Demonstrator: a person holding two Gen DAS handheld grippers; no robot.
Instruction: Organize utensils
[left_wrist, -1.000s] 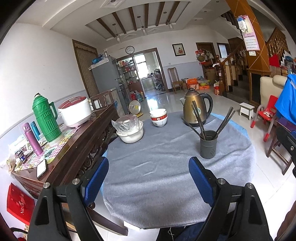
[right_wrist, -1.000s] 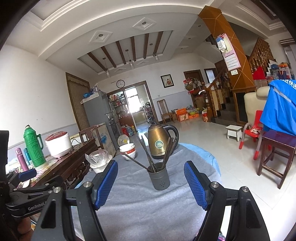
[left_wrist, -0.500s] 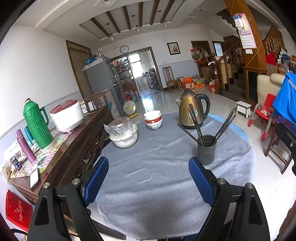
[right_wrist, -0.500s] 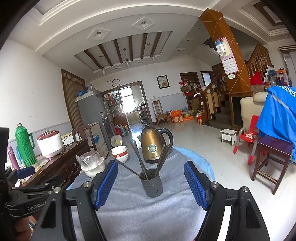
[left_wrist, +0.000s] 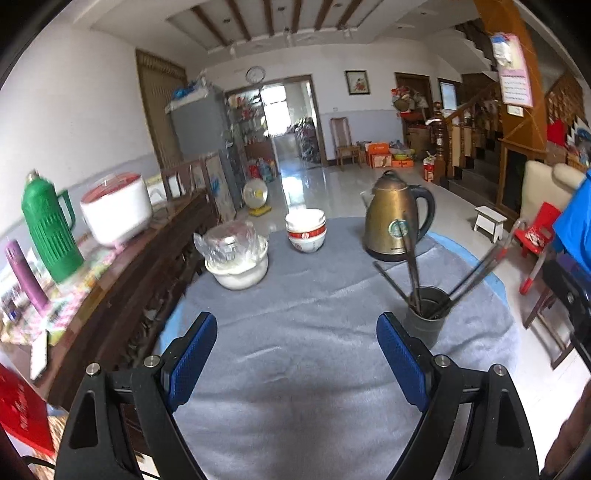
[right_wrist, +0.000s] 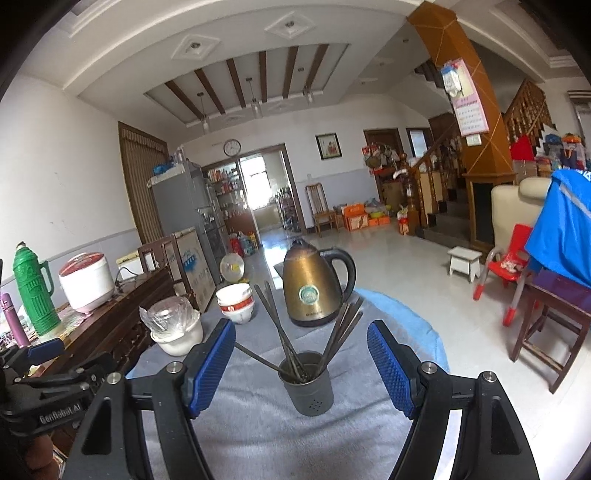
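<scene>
My fingers stand spread on both grippers, blue pads apart and nothing between them. The left gripper (left_wrist: 297, 354) hangs over bare grey tablecloth (left_wrist: 295, 406); the right gripper (right_wrist: 301, 363) frames the dark utensil holder (right_wrist: 309, 384), which stands upright on the cloth ahead of the pads, not touched by either. The holder contains several dark chopsticks (right_wrist: 280, 332), fanned out and leaning against its rim to the left and right. In the left wrist view the same holder sits just beyond my right-hand pad (left_wrist: 400, 360). Behind it stands a brass-coloured electric kettle (right_wrist: 312, 286). Left of the kettle sits a stack of white bowls with red bands (right_wrist: 236, 304), and nearer the table edge a white pot covered in clear plastic (right_wrist: 177, 330). A green thermos (right_wrist: 33, 291) and a rice cooker (right_wrist: 86, 282) occupy the wooden sideboard to the left.
</scene>
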